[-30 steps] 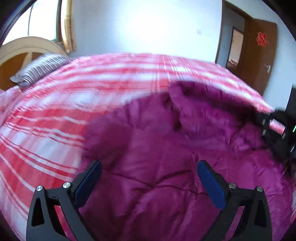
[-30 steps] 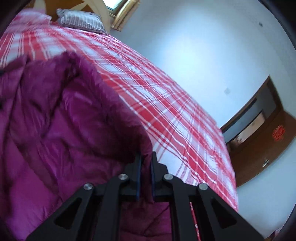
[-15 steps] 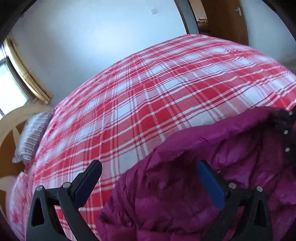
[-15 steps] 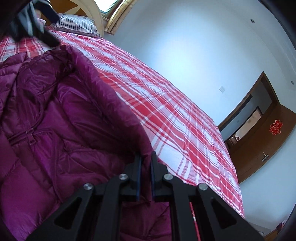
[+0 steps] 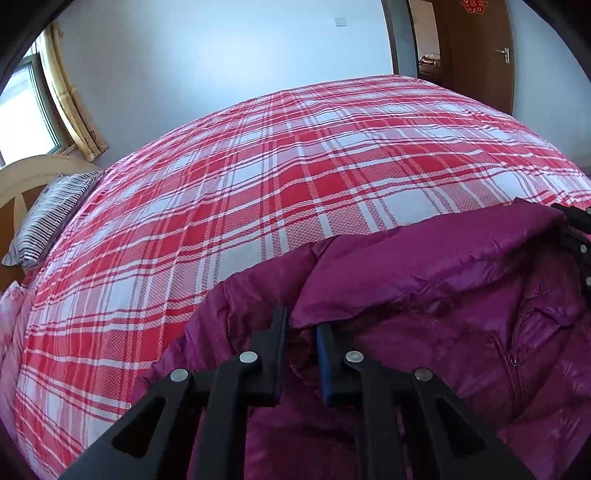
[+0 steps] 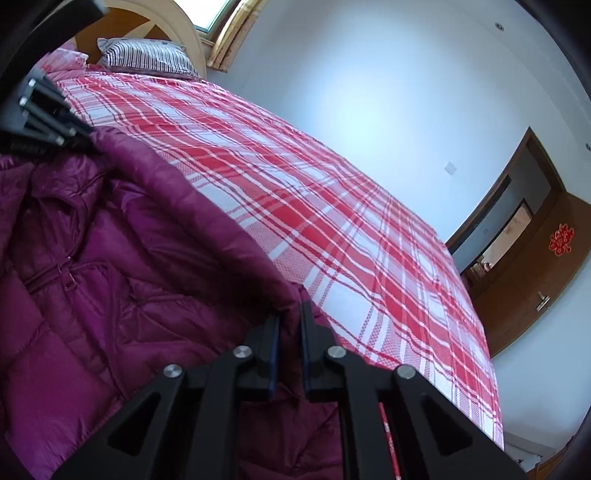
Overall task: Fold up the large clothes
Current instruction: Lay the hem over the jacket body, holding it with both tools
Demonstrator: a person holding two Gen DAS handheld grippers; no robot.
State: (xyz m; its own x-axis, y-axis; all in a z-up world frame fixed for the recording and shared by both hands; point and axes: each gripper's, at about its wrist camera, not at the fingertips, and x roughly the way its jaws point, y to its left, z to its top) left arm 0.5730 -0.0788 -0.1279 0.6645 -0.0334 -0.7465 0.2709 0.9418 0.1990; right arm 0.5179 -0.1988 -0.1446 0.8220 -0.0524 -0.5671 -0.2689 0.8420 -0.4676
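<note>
A large magenta puffer jacket (image 5: 424,295) lies on a bed with a red and white plaid cover (image 5: 277,177). My left gripper (image 5: 300,325) is shut on the jacket's upper edge at its left end. My right gripper (image 6: 289,319) is shut on the same edge of the jacket (image 6: 110,258) at its right end. The edge is lifted between the two grippers, and the zipper side faces me. The right gripper shows at the right rim of the left wrist view (image 5: 580,236). The left gripper shows at the upper left of the right wrist view (image 6: 48,114).
A striped pillow (image 5: 51,214) and a wooden headboard (image 6: 155,22) are at the head of the bed, under a window with a curtain (image 5: 74,103). A brown door (image 5: 476,48) stands beyond the foot of the bed. The plaid cover (image 6: 332,206) stretches beyond the jacket.
My left gripper was open over the jacket; it has now shut on the jacket's upper edge. My right gripper has stayed shut on the edge, and the jacket has spread out between them.
</note>
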